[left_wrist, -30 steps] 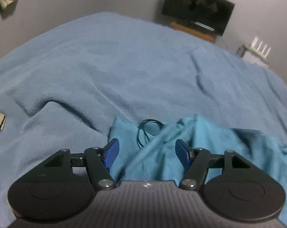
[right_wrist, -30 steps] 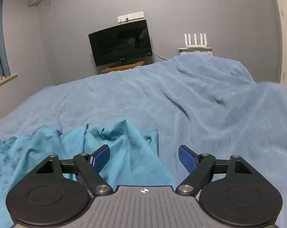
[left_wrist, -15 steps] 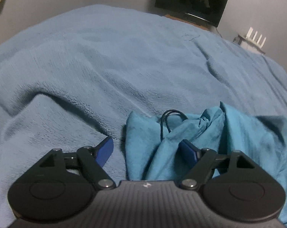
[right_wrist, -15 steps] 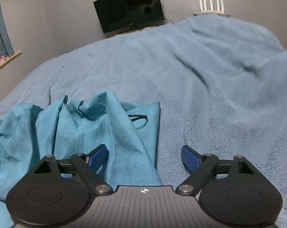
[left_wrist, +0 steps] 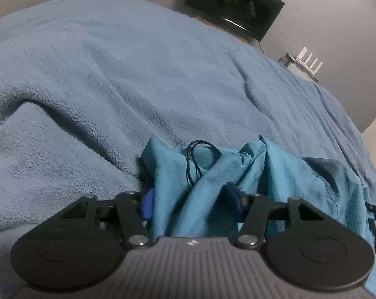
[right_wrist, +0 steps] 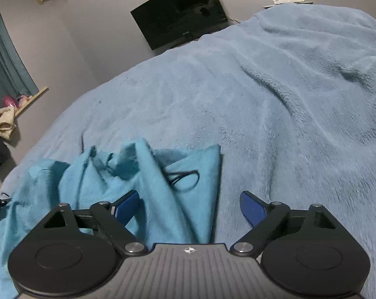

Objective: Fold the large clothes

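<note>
A rumpled teal garment [left_wrist: 275,174] lies bunched on the blue fleece blanket [left_wrist: 113,74] covering the bed, near its front edge, with a thin black cord [left_wrist: 200,159] looped on top. The left gripper [left_wrist: 191,203] straddles a raised fold of cloth, its jaws at a middling gap and not clamped. The right gripper [right_wrist: 189,206] gapes wide over the garment's right-hand edge, probably so that both ends can be lifted together.

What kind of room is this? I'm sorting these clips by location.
Most likely a bedroom: a wide bed under a fluffy blue blanket fills both views, a dark TV hangs on the grey wall beyond it, and a curtained window is to one side.
</note>
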`<state>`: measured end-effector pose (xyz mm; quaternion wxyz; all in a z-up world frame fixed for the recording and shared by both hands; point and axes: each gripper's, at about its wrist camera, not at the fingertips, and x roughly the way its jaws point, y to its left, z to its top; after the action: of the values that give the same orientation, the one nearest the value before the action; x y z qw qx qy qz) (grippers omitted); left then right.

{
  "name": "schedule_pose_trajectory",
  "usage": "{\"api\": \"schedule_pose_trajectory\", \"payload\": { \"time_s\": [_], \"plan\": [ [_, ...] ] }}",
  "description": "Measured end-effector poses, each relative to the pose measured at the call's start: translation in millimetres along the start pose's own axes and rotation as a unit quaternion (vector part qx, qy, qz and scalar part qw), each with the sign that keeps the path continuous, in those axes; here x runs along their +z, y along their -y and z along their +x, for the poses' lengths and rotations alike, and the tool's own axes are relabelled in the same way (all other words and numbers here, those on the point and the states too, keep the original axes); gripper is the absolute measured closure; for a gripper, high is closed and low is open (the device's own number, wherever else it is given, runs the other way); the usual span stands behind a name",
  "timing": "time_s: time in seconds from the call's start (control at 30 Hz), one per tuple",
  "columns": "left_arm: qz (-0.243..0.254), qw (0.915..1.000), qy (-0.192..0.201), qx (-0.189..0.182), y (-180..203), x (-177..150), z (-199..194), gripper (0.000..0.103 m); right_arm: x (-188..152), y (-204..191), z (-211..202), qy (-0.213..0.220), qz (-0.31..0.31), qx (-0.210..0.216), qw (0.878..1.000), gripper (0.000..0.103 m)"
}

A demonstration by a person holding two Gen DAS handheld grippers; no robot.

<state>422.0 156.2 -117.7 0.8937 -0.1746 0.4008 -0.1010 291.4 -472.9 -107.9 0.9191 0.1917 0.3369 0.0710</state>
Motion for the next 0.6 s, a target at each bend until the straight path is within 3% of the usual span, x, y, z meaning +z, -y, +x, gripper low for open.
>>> {"api": "schedule_pose_trajectory", "payload": {
  "time_s": [0.03, 0.1, 0.13, 0.17, 0.2, 0.23, 0.27, 0.37, 0.6],
  "plan": [
    [0.001, 1.0000, 0.000, 0.001, 0.1, -0.2, -0.2, 0.062, 3.0, 1.6, 3.6, 0.001, 0.005, 0.000, 1.000, 0.012],
    [0.012, 0.9999, 0.006, 0.004, 4.2, -1.0, -2.3, 0.073, 9.0, 2.7, 9.9, 0.008, 0.019, 0.007, 1.000, 0.021],
    [0.025, 0.9996, 0.012, 0.009, 8.8, -2.3, -4.7, 0.077, 8.5, -1.4, 10.1, 0.015, 0.015, 0.017, 1.000, 0.042],
    [0.042, 0.9988, 0.017, 0.015, 15.4, -4.5, -7.7, 0.079, 7.8, -8.3, 8.3, 0.021, 0.000, 0.027, 0.999, 0.056],
    [0.056, 0.9979, 0.022, 0.021, 20.6, -5.9, -10.0, 0.084, 6.9, -17.8, 6.0, 0.025, -0.024, 0.023, 0.999, 0.063],
    [0.075, 0.9963, 0.030, 0.029, 27.6, -8.8, -13.2, 0.088, 6.0, -27.1, 4.4, 0.030, -0.046, 0.019, 0.998, 0.081],
    [0.092, 0.9943, 0.039, 0.037, 35.1, -10.4, -15.8, 0.090, 4.5, -35.5, 1.5, 0.032, -0.066, 0.018, 0.997, 0.087],
    [0.145, 0.9851, 0.074, 0.055, 57.8, -19.7, -29.3, 0.096, 1.3, -52.8, -12.2, 0.058, -0.091, -0.004, 0.994, 0.095],
    [0.236, 0.9584, 0.138, 0.081, 112.5, -20.2, -47.0, 0.099, 2.7, -96.4, -57.7, 0.159, -0.144, -0.038, 0.976, 0.098]
  ]
}}
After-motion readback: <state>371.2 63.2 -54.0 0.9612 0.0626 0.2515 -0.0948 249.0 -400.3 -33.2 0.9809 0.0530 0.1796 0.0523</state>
